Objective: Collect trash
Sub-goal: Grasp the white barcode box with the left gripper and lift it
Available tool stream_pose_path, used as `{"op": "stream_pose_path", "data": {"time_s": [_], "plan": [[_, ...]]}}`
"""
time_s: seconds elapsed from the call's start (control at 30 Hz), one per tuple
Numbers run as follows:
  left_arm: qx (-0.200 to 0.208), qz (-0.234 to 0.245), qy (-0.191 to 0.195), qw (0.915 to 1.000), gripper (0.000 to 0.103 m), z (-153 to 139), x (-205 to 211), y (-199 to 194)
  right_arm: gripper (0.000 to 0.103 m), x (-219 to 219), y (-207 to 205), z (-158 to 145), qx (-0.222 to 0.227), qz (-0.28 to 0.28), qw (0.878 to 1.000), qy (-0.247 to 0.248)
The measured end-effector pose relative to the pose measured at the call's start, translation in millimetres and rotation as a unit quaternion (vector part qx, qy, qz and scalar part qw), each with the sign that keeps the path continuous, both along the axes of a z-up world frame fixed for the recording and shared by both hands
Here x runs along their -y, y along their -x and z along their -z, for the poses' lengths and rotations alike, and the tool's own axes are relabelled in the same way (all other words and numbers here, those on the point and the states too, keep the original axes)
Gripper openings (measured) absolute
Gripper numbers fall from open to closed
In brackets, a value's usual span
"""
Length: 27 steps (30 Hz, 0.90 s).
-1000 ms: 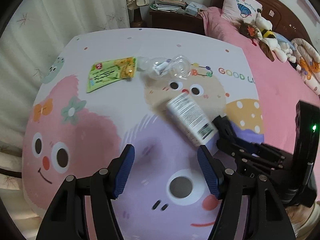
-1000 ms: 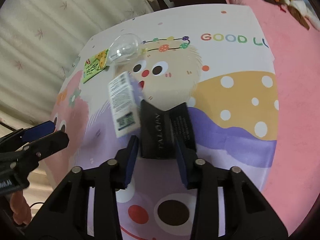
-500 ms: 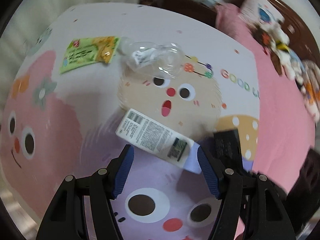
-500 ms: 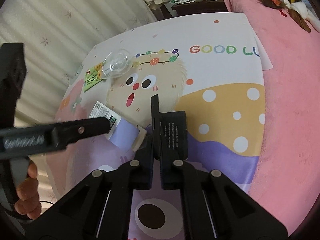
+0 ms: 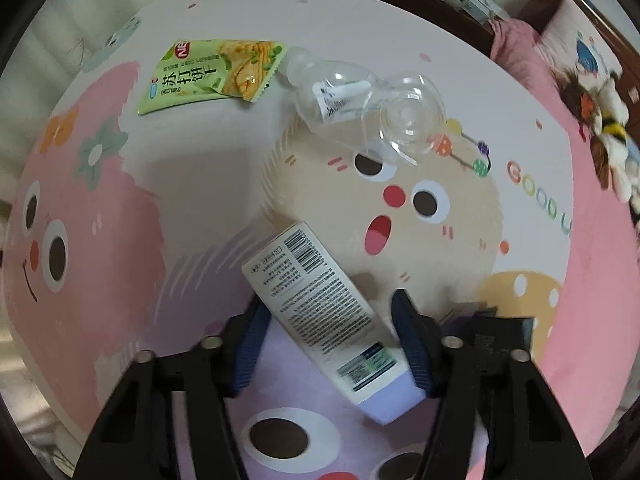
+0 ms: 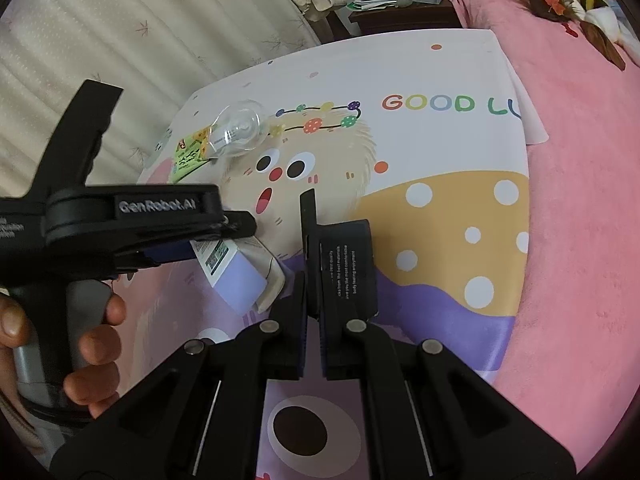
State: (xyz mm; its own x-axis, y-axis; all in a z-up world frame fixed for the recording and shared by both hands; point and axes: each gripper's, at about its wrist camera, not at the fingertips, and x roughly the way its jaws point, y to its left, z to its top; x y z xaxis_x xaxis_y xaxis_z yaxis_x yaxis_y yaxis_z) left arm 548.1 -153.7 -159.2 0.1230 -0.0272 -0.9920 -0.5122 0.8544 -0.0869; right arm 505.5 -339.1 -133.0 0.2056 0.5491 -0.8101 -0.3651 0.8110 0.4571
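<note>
"good lu" cartoon mat (image 6: pixel 440 72); right tool (image 6: pixel 313 320) clamped on black box (image 6: pixel 348 264); left tool (image 5: pixel 328 344) unclenched astride white carton (image 5: pixel 316 308)

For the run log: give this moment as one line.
left gripper: closing, around white box | right gripper: shut on black card | wrapper, bottle: uncollected

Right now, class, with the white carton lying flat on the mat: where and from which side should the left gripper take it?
Grip the white carton across its long narrow sides, near mid-length, from straight above. It lies flat and diagonal, already between the left gripper pads, so only the side faces are exposed.
</note>
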Motion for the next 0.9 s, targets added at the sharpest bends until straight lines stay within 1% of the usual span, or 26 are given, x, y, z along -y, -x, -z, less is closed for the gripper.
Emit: {"op": "stream_pose_path", "data": {"time_s": [0.07, 0.1, 0.33, 0.57, 0.83, 0.9], "plan": [[-0.002, 0.02, -0.004, 0.9998, 0.037, 3, 5, 3, 0.003, -1, 2, 0, -0.001, -0.001, 1.0, 0.001], [-0.001, 0.029, -0.004, 0.9996, 0.036, 4, 7, 6, 0.003, -1, 4, 0, -0.002, -0.001, 1.0, 0.002], [0.029, 0.085, -0.029, 0.9956, 0.034, -4, 18, 29, 0.002, -6, 17, 1, -0.007, 0.0, 1.0, 0.007], [0.061, 0.126, -0.038, 0.9895, 0.034, -37, 1, 58, 0.002, -17, 43, -12, -0.01, 0.009, 1.0, 0.0], [0.089, 0.176, -0.047, 0.9791, 0.034, -89, -29, 129, 0.002, -40, 95, -47, 0.003, 0.013, 1.0, -0.008], [0.094, 0.191, -0.048, 0.9759, 0.034, -100, -40, 154, 0.002, -46, 113, -58, 0.008, 0.016, 1.0, -0.01]]}}
